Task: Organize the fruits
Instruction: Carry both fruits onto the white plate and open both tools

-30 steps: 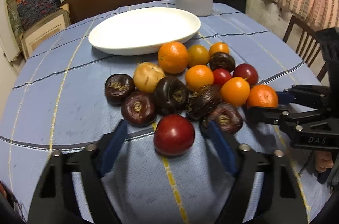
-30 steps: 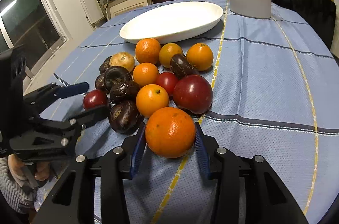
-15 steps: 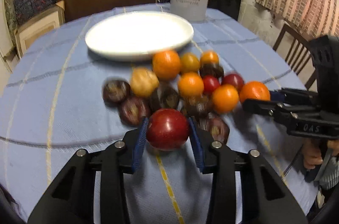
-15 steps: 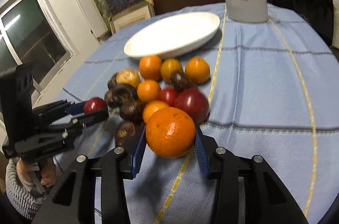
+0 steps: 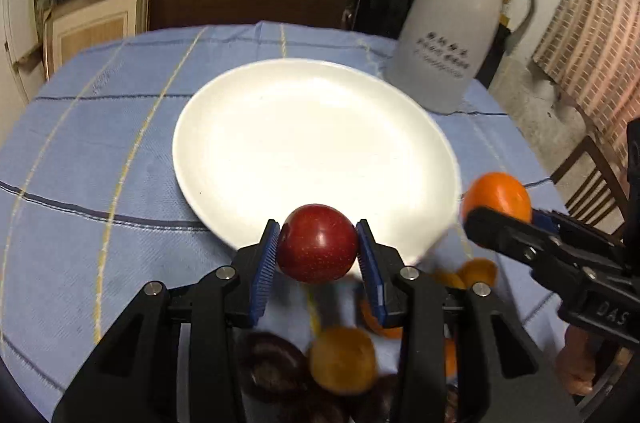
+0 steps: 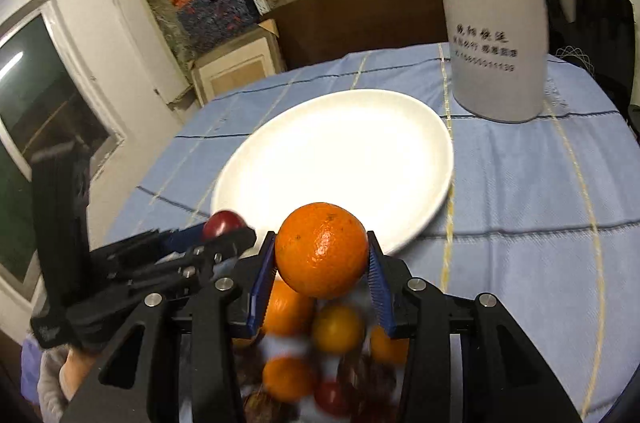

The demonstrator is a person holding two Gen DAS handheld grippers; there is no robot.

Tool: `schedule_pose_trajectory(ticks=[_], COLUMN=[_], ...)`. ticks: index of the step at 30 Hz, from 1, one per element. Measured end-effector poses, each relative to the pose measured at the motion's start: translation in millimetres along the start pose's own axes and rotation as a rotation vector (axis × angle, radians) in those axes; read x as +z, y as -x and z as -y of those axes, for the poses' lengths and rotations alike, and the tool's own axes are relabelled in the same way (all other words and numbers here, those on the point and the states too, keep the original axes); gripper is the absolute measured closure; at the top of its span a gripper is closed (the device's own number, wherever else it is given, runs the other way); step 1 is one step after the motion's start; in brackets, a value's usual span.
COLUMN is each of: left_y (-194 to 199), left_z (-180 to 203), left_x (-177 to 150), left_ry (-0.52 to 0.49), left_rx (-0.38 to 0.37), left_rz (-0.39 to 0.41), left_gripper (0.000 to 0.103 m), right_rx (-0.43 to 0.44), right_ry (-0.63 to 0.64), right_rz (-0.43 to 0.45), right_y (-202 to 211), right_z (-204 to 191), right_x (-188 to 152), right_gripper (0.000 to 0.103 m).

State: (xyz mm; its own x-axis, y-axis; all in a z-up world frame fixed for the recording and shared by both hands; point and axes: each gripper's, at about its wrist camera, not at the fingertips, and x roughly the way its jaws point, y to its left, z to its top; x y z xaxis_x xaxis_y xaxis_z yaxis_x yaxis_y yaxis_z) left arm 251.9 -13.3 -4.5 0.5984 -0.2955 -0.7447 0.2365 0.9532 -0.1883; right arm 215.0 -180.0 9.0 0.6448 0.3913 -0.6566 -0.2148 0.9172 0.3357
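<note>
On the left, the left hand-held gripper (image 5: 317, 251) pinches a red plum (image 5: 317, 243) between its blue pads, held in the air at the near rim of the white plate (image 5: 312, 147), which is empty. The plum looks smooth and glossy, so probably slippery, light, and likely to bruise under a hard squeeze; taking it across its widest middle, as here, seems the safest hold. It is nearly round, with no clear long axis, and I cannot tell where its stem end points.

To the right, the right hand-held gripper (image 6: 322, 255) is clamped on an orange (image 6: 321, 250), also lifted just short of the plate's near edge. Its pebbled skin should give better friction, and it is likely heavier and firmer than the plum, tolerating a tighter grip at its equator. It too is round; a small dark mark near its top may be the stem scar, facing up.

Below both grippers the remaining fruit (image 6: 316, 355) lies heaped on the blue table (image 6: 540, 191). A grey jug (image 6: 494, 19) stands beyond the plate.
</note>
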Motion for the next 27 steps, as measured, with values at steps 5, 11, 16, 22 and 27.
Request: schedule_pose_trajectory(ticks=[5, 11, 16, 22, 27], left_y=[-10.1, -3.2, 24.4, 55.4, 62.3], left_z=[-2.3, -10.7, -16.7, -24.0, -31.2], left_x=[1.8, -0.5, -11.5, -52.5, -78.8], left_ry=[-0.025, 0.011, 0.035, 0.036, 0.057], left_rx=[0.027, 0.017, 0.013, 0.082, 0.109], left_rz=[0.011, 0.034, 0.074, 0.107, 0.078], left_gripper=[0.048, 0.044, 0.035, 0.023, 0.023], right_rx=[-0.040, -0.042, -0.019, 0.007, 0.014], right_ry=[0.031, 0.036, 0.037, -0.017, -0.055], right_rz=[-0.042, -0.044, 0.045, 0.105, 0.106], right_y=[-36.6, -38.0, 8.2, 54.9, 76.3], right_z=[-1.0, 3.8, -0.2, 12.0, 24.1], right_x=[8.8, 6.2, -0.1, -53.1, -89.5], right_gripper=[0.059, 0.058, 0.058, 0.049, 0.048])
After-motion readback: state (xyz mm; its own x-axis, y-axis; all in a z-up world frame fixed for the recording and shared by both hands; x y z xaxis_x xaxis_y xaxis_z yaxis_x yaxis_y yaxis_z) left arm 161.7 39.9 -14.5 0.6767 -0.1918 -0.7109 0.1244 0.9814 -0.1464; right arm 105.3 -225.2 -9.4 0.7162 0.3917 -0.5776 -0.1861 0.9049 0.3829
